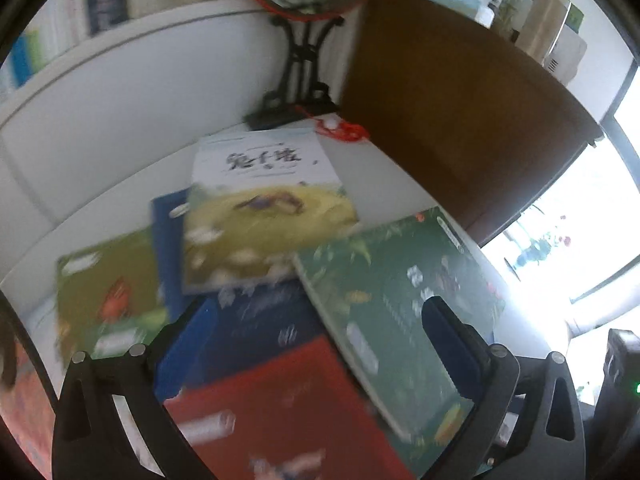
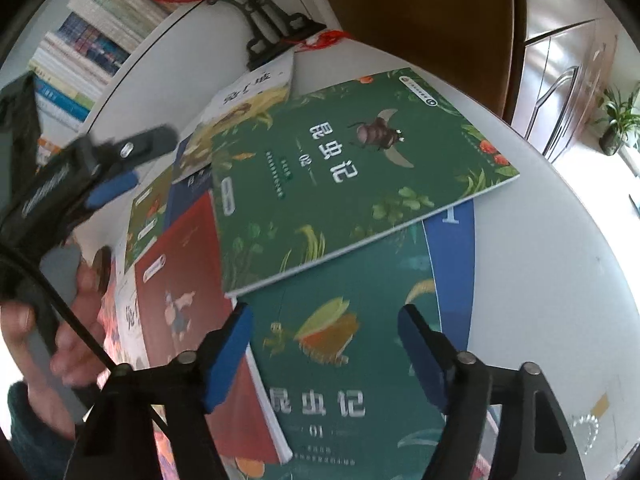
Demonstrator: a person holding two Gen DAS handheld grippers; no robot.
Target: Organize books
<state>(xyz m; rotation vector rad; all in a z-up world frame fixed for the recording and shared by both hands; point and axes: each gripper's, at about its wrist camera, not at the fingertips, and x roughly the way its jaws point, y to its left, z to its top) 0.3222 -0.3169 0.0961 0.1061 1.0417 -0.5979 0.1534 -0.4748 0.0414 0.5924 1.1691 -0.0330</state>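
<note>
None of the books [image 2: 360, 160] look sorted yet from where I sit: they sprawl overlapped across the white table [image 2: 540, 240], mid-frame in both views. My right gripper [image 2: 324, 344] hangs spread and empty over the teal book [image 2: 352, 360] at lower centre. My left gripper [image 1: 296, 340] is likewise apart, holding nothing, so all the stacking remains.

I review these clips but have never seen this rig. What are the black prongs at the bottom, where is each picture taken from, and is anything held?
No robot: a person carries a two-finger gripper in each hand, with a camera looking along the fingers. The left gripper and right gripper both hang open over overlapping picture books on a white table, holding nothing. The right view shows a green beetle book lying on a teal book, beside a red book. The person's hand also appears there.
</note>
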